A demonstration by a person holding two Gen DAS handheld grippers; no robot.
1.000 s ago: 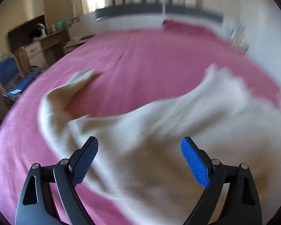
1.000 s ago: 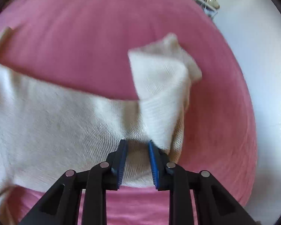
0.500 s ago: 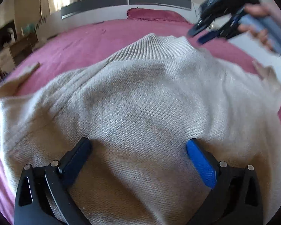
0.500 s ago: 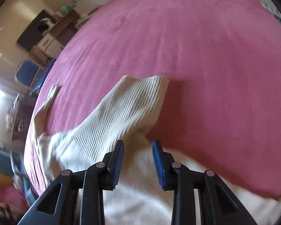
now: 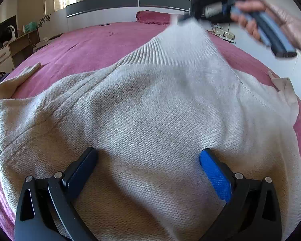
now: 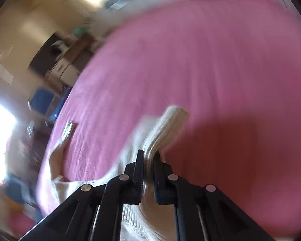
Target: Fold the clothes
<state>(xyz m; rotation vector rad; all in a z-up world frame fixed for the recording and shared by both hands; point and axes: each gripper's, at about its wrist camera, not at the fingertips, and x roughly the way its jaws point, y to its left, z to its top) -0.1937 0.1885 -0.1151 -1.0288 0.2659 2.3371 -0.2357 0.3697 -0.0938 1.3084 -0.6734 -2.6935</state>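
Sweater [image 5: 150,110], cream knit, fills the left wrist view on the pink bedspread [image 5: 86,46]; no writing legible. Left gripper [image 5: 148,166] spread wide above it, lower frame. Upper right, blurred: right gripper [image 5: 182,19] lifting the ribbed collar.
Right wrist view, heavily blurred: right gripper [image 6: 148,156] clamped on collar rib, centre-bottom.

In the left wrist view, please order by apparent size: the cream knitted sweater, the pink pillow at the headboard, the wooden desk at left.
1. Cream knitted sweater, much the largest, though nearest the camera.
2. Wooden desk and pink pillow: both far and look similar, so I leave them unranked.
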